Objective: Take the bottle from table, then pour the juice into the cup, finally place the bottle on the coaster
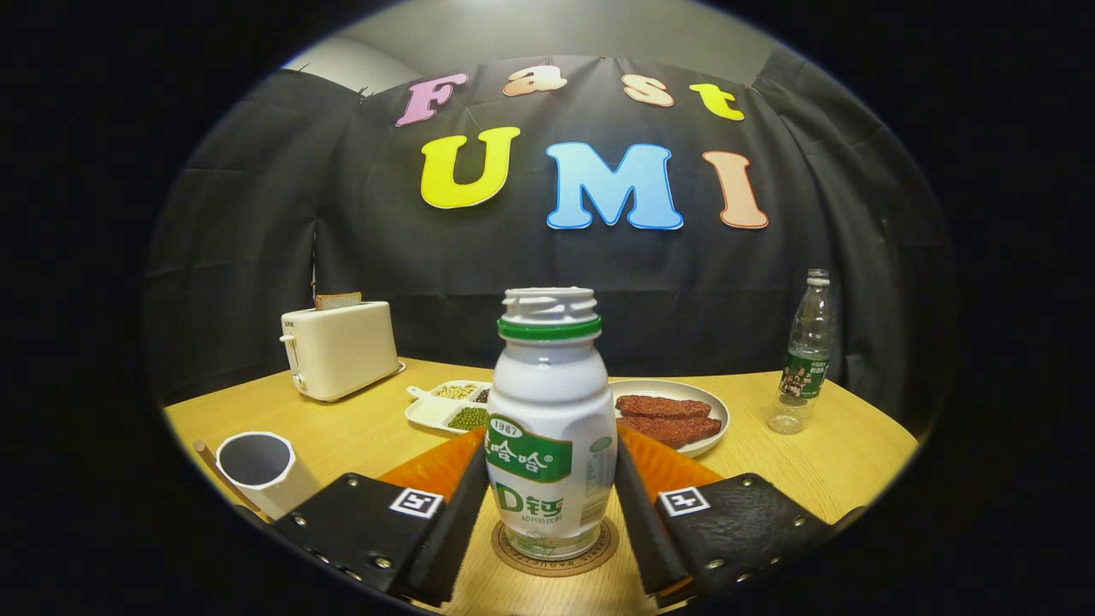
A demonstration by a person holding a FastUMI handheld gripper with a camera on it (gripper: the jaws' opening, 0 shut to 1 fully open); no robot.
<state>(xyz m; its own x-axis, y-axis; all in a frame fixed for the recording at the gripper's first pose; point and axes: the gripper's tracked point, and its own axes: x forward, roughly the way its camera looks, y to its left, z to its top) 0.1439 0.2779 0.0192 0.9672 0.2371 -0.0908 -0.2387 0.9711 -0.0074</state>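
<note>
Even overhead light brightens the tabletop (359,428); the backdrop stays dim. Fisheye distortion bows the table's edges. The bottle (547,428) shows sharp with faint glare.

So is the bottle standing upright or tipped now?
Upright: the bottle stands on the coaster, neck straight up, between the gripper fingers.

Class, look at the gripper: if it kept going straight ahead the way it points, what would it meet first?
The white bottle, standing on the coaster between the open gripper's fingers, which flank it closely; contact is unclear. Beyond lies the plate of meat.
</note>
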